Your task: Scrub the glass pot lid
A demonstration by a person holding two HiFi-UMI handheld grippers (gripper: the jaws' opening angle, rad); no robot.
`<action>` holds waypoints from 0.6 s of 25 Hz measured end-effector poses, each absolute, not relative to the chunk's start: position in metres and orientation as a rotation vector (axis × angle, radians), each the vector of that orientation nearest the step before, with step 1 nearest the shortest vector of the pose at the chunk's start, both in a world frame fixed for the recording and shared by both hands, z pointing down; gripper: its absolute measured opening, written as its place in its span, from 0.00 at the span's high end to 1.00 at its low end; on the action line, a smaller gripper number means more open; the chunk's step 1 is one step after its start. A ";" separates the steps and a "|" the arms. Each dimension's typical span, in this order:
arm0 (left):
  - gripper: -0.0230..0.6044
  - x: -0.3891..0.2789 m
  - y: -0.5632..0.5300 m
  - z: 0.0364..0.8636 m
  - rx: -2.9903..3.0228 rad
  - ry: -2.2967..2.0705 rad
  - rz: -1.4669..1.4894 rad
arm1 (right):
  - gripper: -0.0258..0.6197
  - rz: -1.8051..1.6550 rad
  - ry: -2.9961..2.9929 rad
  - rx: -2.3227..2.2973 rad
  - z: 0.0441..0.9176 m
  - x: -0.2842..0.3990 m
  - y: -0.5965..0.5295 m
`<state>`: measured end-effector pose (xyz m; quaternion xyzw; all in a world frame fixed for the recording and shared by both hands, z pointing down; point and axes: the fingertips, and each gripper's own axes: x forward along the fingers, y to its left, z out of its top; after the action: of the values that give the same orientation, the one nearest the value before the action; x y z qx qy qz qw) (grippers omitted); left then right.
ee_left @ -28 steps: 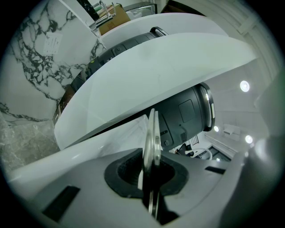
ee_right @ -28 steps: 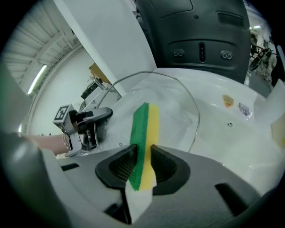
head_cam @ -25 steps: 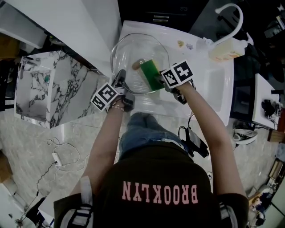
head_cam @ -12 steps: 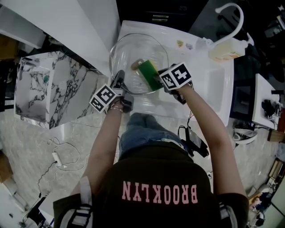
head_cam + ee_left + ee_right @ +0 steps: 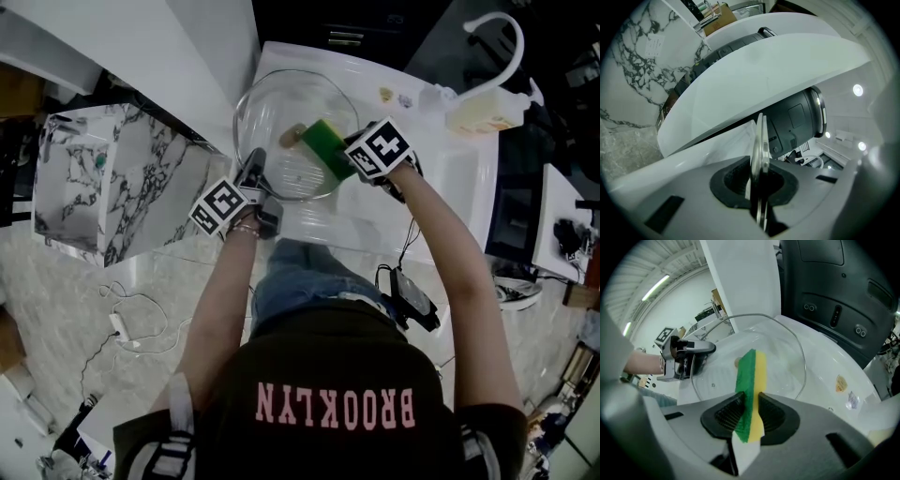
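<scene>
Left gripper (image 5: 759,183): jaws clamped on the rim of the glass lid (image 5: 761,140). The rim runs edge-on straight through the gap and carries on ahead of them. From the head view, that grip is at the lid edge nearest the person, over the white worktop (image 5: 422,202). Can't tell if the lid rests on it.

Right gripper (image 5: 749,414): jaws squeezed on a sponge (image 5: 749,373), green layer against the left jaw, yellow against the right. Most of the sponge sticks out ahead of the jaws. Its front end is over the lid glass, with the lid's knob (image 5: 737,363) just left of it. Contact with the glass looks likely, not certain. The left gripper sits ahead and to the left of the right jaws, across the lid.
</scene>
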<state>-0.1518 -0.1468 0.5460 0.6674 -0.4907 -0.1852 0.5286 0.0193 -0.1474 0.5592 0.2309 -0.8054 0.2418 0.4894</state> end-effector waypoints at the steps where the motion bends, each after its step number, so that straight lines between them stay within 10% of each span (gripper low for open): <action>1: 0.94 -0.152 -0.147 0.546 1.594 -1.172 -0.442 | 0.82 0.576 -1.955 0.547 0.560 0.021 -0.150; 15: 0.94 -0.152 -0.148 0.546 1.591 -1.174 -0.435 | 0.82 0.353 -1.933 0.503 0.557 0.041 -0.193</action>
<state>-0.1520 -0.1475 0.5464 0.6665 -0.4918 -0.1823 0.5298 0.0410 -0.1927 0.5569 0.2107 -0.8091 0.1478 0.5284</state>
